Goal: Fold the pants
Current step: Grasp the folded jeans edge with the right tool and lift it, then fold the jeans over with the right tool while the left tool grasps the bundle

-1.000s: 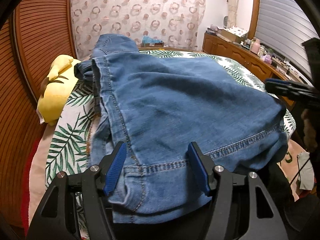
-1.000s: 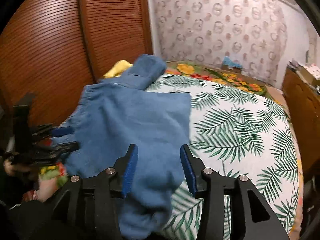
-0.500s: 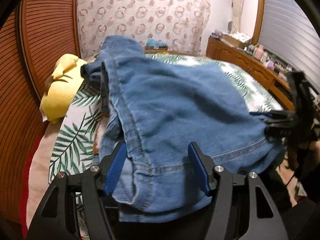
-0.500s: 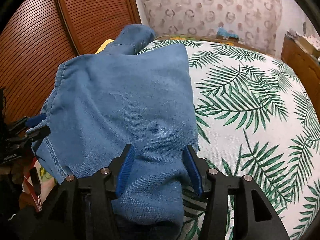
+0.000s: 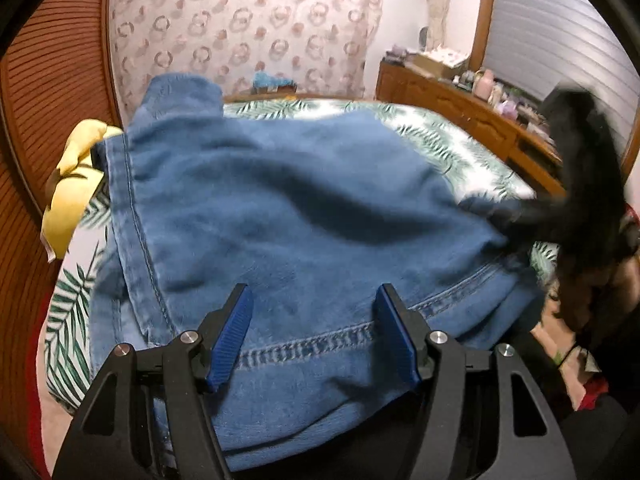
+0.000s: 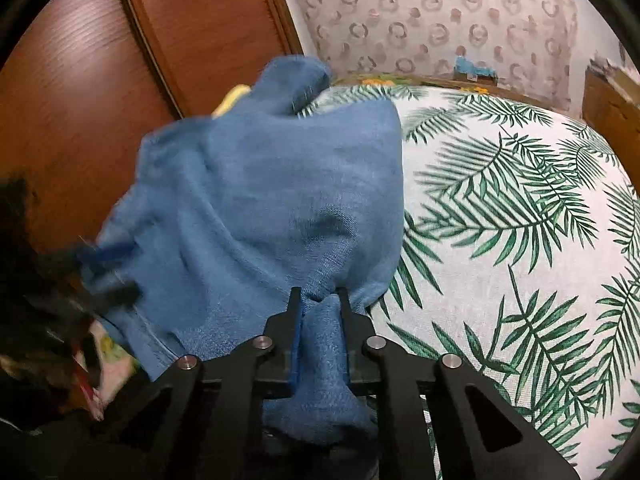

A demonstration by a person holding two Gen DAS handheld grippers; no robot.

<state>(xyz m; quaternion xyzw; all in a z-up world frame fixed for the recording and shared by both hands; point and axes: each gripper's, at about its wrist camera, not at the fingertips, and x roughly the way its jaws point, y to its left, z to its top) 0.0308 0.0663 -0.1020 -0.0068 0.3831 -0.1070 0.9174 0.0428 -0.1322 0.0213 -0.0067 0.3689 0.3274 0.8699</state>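
Palm-leaf bedding covers the bed (image 6: 520, 208), with a slatted wooden wardrobe (image 6: 80, 92) to one side and a ring-patterned curtain (image 5: 248, 28) behind. On it lie the jeans (image 5: 300, 208), spread in a broad, already doubled slab with one end humped up toward the curtain and the near hem hanging over the bed's edge.

Right gripper (image 6: 320, 300): jaws nearly closed, pinching a bunched fold of denim at the near corner, the cloth puckering into them. Left gripper (image 5: 312, 332): jaws wide apart over the stitched hem, which runs between the blue pads (image 5: 230, 336); they straddle the cloth without pinching it, though whether they touch it from below is hard to tell.

Denim this thick is judged soft but weighty: it drapes, holds broad rolling creases rather than sharp ones, and grips rubber pads well, so slipping is unlikely. A single pinched corner will drag the rest unevenly. Best holds are the double-stitched hem and the side seam (image 5: 136, 240), where layers are stiffest and stay together. A yellow cushion (image 5: 76, 184) sits beside the far edge, touching or nearly touching the jeans.
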